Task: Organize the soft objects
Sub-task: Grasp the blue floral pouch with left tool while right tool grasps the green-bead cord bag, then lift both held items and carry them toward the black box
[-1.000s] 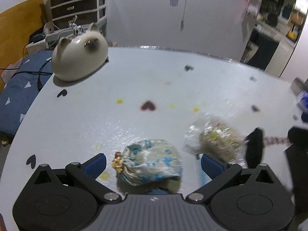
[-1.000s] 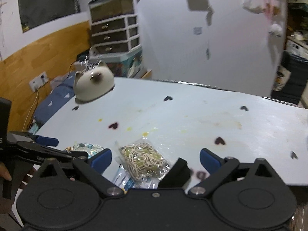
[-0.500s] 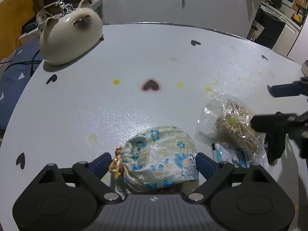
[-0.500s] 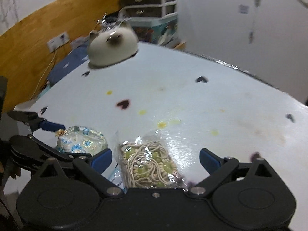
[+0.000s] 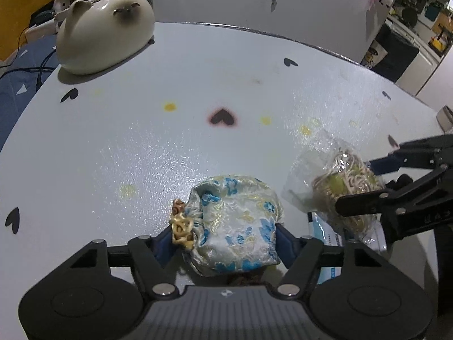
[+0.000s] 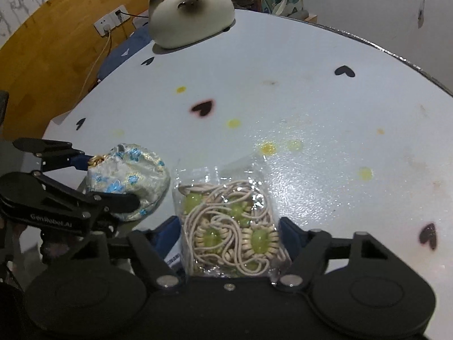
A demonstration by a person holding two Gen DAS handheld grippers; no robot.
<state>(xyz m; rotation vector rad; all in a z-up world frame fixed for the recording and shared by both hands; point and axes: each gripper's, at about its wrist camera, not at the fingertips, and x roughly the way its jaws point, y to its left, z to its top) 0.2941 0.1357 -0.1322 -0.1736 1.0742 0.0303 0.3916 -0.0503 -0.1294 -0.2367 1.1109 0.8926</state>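
Left gripper (image 5: 225, 240): jaws closing, blue pads against both flanks of the brocade pouch (image 5: 236, 223), which bulges between them; grasping it. Pouch is soft, rounded, pale silk-like cloth with blue flowers and gold thread sheen, gathered at its 9 o'clock end into a neck tied with a knotted gold cord (image 5: 181, 225). It sits on the table (image 5: 141, 155) at the near edge, at 6 o'clock in the left wrist view.

Right gripper (image 6: 230, 235): jaws closing, with the clear plastic bag (image 6: 226, 215) between the blue pads. Pads lie against the crinkled film at both sides; whether they press yet I cannot tell. The bag is flat, glossy and wrinkled, and holds coiled beige cord with translucent green oval beads ringed in small pale discs. A white printed packet (image 5: 322, 226) with blue lettering lies partly under it.

Pouch and bag lie side by side, just apart; from the right wrist view the pouch is at 9 o'clock of the bag.

Table: round, pale grey, matte with a fine glittery sheen, printed with black hearts and marked by yellow spots.

At 11 o'clock, far edge: cat-shaped ornament (image 5: 104, 28), smooth glazed cream, rounded loaf form, two ears, dark muzzle.
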